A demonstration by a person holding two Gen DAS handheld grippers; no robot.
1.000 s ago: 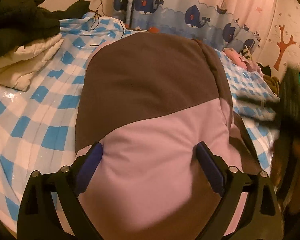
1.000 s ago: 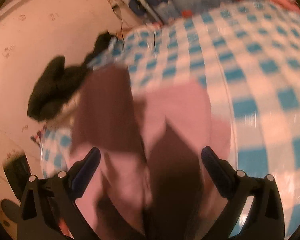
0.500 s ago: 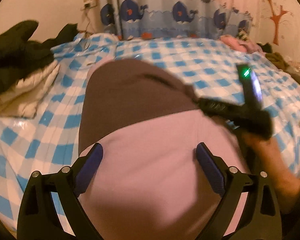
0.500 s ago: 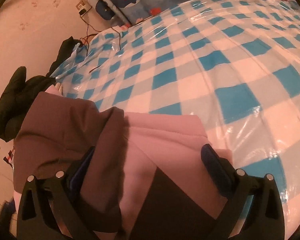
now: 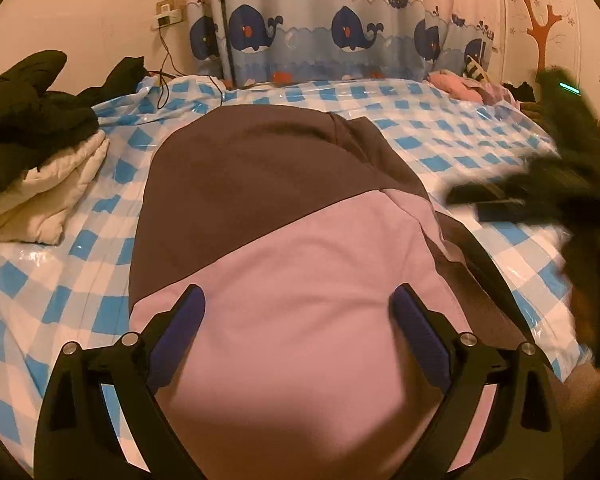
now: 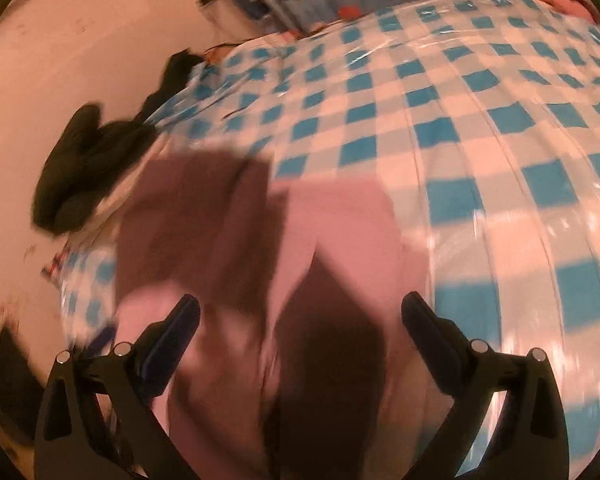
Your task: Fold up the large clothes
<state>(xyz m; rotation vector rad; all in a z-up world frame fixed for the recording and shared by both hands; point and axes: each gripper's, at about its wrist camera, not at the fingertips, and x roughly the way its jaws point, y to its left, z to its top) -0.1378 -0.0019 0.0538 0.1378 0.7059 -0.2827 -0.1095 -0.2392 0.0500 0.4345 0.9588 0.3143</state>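
left wrist view: left gripper (image 5: 296, 324) and right gripper (image 6: 300, 328) hover spread wide, empty, over the folded pink-brown garment (image 5: 300, 264) (likely released to reposition).

checkered bed (image 5: 440, 160), garment (image 5: 300, 280), jackets (image 5: 32, 152)

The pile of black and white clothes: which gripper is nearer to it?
Left. The left gripper hovers beside the pile, over the pink-brown garment; the right gripper is across the garment.

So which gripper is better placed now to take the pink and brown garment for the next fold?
Probably the left gripper: it is open and steady above the garment. The right gripper, also open, appears blurred, seemingly mid-motion.
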